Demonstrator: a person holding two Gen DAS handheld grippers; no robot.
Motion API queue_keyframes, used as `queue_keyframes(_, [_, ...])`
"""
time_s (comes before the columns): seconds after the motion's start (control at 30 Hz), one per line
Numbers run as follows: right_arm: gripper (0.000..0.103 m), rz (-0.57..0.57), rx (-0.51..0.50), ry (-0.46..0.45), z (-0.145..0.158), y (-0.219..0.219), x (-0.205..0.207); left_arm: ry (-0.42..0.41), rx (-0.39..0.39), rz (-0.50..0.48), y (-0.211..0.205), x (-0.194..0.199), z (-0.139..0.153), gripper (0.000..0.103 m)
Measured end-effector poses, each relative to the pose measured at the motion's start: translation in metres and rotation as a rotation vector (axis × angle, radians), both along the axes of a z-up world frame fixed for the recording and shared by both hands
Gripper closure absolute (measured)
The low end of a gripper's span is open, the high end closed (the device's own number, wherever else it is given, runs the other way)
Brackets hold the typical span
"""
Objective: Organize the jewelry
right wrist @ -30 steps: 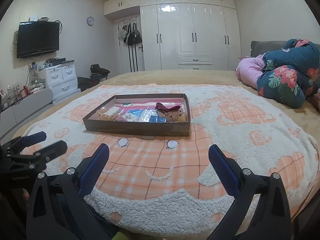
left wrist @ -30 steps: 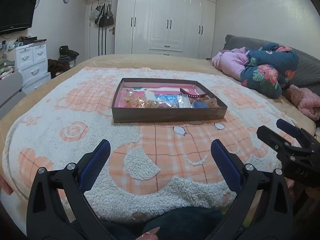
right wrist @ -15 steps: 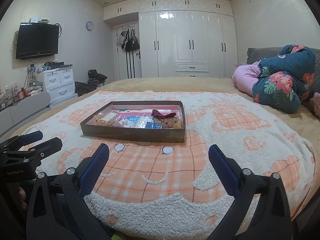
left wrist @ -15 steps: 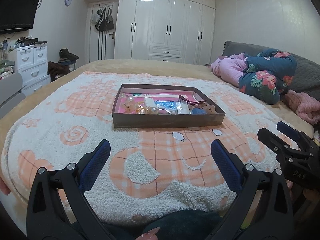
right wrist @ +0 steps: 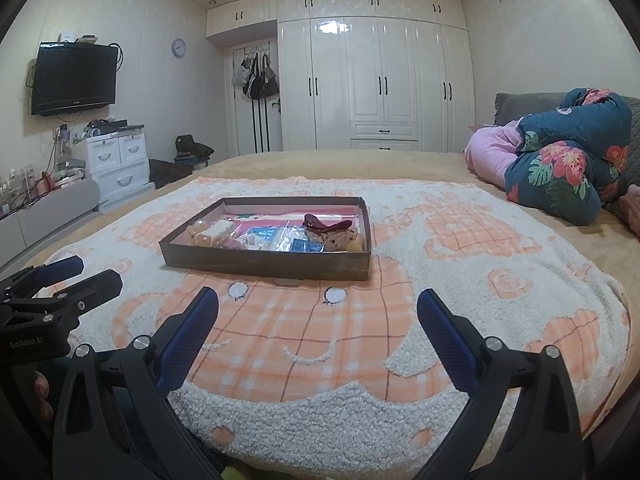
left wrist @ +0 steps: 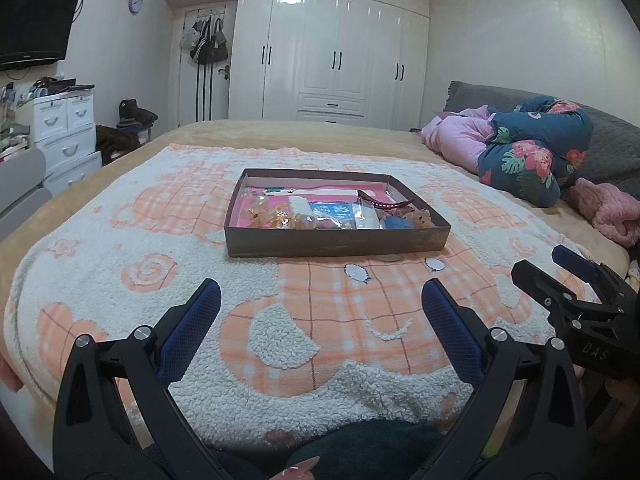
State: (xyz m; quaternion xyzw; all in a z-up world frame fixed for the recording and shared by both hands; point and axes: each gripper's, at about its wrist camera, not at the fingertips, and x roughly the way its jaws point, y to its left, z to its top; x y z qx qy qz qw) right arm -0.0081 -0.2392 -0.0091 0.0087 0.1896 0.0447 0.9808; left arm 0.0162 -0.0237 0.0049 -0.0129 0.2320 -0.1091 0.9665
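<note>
One shallow brown tray sits mid-blanket on the bed, packed with small bags, a dark red hair clip and trinkets. Over the last second both views have tilted so the tray reads a little farther off; nothing inside has shifted. Left claw and right claw hang released, empty, well short of it.

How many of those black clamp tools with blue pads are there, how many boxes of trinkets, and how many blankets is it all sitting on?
Black two-finger grippers with blue pads: 2, the left gripper and the right gripper, both open
Shallow brown cardboard box of trinkets: 1
Fluffy white and orange plaid blanket: 1
Total: 4
</note>
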Motion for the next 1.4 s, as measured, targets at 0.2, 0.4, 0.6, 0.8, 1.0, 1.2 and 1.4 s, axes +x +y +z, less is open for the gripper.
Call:
queue_keyframes(0.2, [0.006,-0.001,-0.002,-0.002,-0.0011,0.0008,-0.0008,-0.001,0.0,0.0,0.0004,-0.0002,0.0,0.011])
queue_keyframes(0.4, [0.006,-0.001,-0.002,-0.001,-0.001,0.0005,-0.0006,-0.002,0.005,0.0,-0.0003,0.0009,-0.0004,0.011])
queue_keyframes(0.6, [0.006,-0.001,-0.002,-0.002,-0.0009,0.0006,0.0,-0.003,0.005,0.006,0.0007,0.0,-0.0002,0.011])
queue_keyframes(0.8, [0.006,0.0,-0.003,-0.003,-0.001,0.0006,-0.0002,-0.004,0.006,0.007,0.0008,-0.0003,0.0,0.011])
queue_keyframes(1.0, [0.006,-0.001,-0.002,-0.002,-0.0013,0.0008,-0.0001,-0.003,0.006,0.01,0.0025,0.0004,-0.0004,0.011])
queue_keyframes(1.2, [0.006,-0.001,-0.002,-0.002,-0.0008,0.0008,-0.0002,-0.002,0.005,0.011,0.0033,0.0008,-0.0002,0.011])
queue_keyframes(1.4, [0.006,-0.001,-0.003,0.001,-0.0008,0.001,0.0003,-0.002,0.008,0.012,0.0035,0.0023,-0.0011,0.011])
